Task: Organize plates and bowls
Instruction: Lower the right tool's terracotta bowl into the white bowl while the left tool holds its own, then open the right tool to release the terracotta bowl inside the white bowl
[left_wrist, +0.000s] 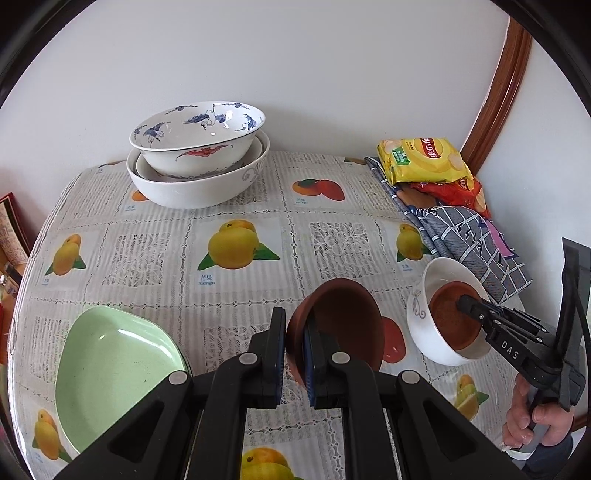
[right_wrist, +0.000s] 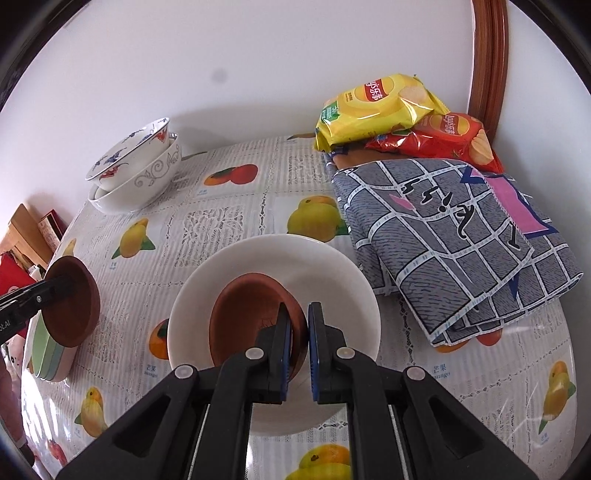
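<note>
Left gripper (left_wrist: 294, 345) clamps a brown clay saucer (left_wrist: 343, 325) tilted above the table. Right gripper (right_wrist: 298, 345) pinches another brown saucer (right_wrist: 255, 321) inside the white bowl (right_wrist: 332, 266). Only the right view shows the Lay's chip bags (right_wrist: 380, 107) clearly; the left reads "DAS" on the opposite tool.

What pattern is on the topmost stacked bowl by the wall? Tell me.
Blue cranes inside the white porcelain bowl, a red motif outside; clearest in the left wrist view.
</note>
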